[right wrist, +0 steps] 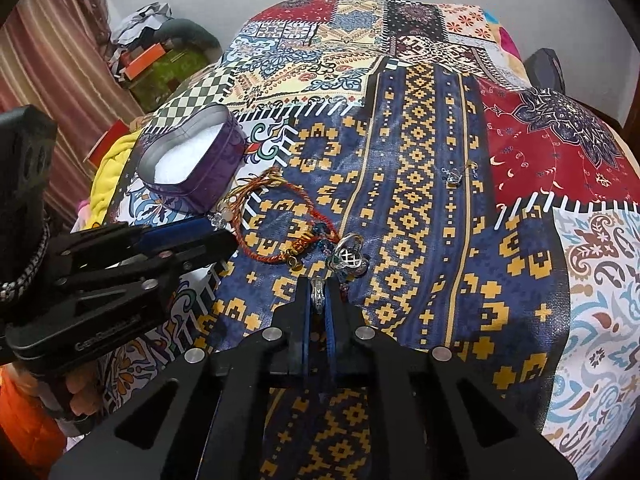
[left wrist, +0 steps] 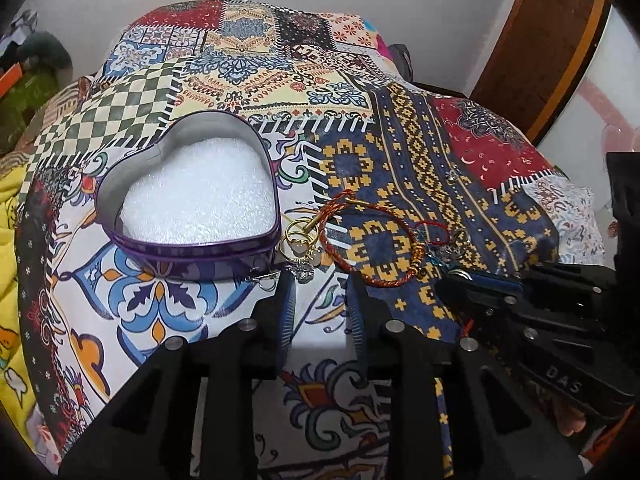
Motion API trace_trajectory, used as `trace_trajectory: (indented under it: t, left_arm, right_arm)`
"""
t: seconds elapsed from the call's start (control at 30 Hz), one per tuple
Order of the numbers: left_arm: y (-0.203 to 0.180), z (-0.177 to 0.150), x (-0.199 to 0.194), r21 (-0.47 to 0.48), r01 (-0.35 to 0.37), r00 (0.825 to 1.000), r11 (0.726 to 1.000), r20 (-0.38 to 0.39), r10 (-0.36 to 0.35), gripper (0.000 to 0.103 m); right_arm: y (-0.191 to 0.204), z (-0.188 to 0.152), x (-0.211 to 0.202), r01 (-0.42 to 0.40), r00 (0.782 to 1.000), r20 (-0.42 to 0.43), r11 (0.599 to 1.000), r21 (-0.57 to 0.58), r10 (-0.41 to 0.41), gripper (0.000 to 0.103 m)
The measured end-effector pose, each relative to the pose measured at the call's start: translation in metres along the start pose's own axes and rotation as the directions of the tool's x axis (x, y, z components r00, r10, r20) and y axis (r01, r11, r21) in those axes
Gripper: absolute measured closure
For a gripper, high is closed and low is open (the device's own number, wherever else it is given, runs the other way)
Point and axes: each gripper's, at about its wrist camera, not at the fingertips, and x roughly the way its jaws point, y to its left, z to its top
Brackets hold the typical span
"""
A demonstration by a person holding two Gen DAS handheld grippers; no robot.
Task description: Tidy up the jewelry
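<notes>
A purple heart-shaped tin (left wrist: 192,196) lined with white foam stands open on the patchwork cloth (left wrist: 280,80). Just right of it lie gold rings (left wrist: 298,240) and a red thread bracelet (left wrist: 372,248). My left gripper (left wrist: 320,296) is open just in front of the rings, with nothing between its fingers. In the right wrist view, my right gripper (right wrist: 319,296) is shut on a silver ring (right wrist: 318,294), right behind a cluster of silver jewelry (right wrist: 346,258) and the red bracelet (right wrist: 280,224). The tin (right wrist: 192,164) and the left gripper (right wrist: 212,234) show at the left there.
A small silver piece (right wrist: 456,176) lies alone farther back on the blue and yellow patch. Yellow fabric (right wrist: 108,168) and boxes (right wrist: 160,64) sit beyond the cloth's left edge. A wooden door (left wrist: 552,40) stands at the right, and a striped curtain (right wrist: 48,60) hangs at the left.
</notes>
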Motion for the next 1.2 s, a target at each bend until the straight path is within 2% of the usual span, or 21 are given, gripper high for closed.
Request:
trace_trajectory:
  t: [0.03,0.1,0.3,0.33,0.4,0.67,0.8,1.07,1.17,1.2]
  left_arm:
    - [0.000,0.001,0.000,-0.002,-0.008,1.000,1.000,0.001,0.008,0.084]
    - [0.004,0.003,0.002,-0.009,-0.018,1.000,1.000,-0.004,0.018,0.088]
    - [0.014,0.012,0.007,-0.039,0.004,1.000,0.999,-0.011,-0.004,0.089]
    - [0.014,0.013,0.008,-0.033,-0.006,1.000,0.999,-0.007,0.006,0.098]
    - [0.012,0.015,0.010,-0.018,-0.033,0.999,0.999,-0.001,0.033,0.102]
    - [0.016,0.004,-0.001,-0.023,-0.031,1.000,0.999,0.004,0.031,0.103]
    - [0.014,-0.007,-0.010,-0.002,-0.002,1.000,1.000,-0.025,0.002,0.103]
    - [0.016,0.001,-0.009,-0.011,-0.029,0.999,1.000,-0.044,0.029,0.098]
    - [0.021,0.007,-0.009,-0.004,-0.054,0.998,0.999,-0.029,0.054,0.080]
    - [0.021,0.008,-0.009,0.001,-0.064,0.998,0.998,-0.024,0.064,0.069]
  right_arm:
    - [0.000,0.000,0.000,-0.003,1.000,0.000,1.000,0.001,0.003,0.097]
    - [-0.001,0.001,0.000,-0.009,1.000,0.002,1.000,0.005,0.009,0.097]
    - [-0.002,0.000,0.000,-0.017,1.000,0.006,1.000,0.013,0.017,0.097]
    - [-0.002,0.000,0.000,-0.017,1.000,0.006,1.000,0.014,0.017,0.097]
    - [-0.002,0.000,0.000,-0.017,1.000,0.008,1.000,0.013,0.017,0.097]
    - [-0.003,0.002,-0.007,-0.024,0.999,0.023,1.000,0.021,0.023,0.097]
    - [-0.002,0.000,-0.010,-0.021,0.999,0.026,1.000,0.013,0.021,0.097]
    - [-0.003,-0.005,-0.017,-0.020,0.999,0.033,1.000,0.021,0.019,0.097]
    - [-0.005,-0.005,-0.021,-0.012,0.999,0.041,1.000,0.019,0.011,0.097]
    - [-0.006,-0.004,-0.021,-0.012,0.999,0.042,1.000,0.019,0.011,0.097]
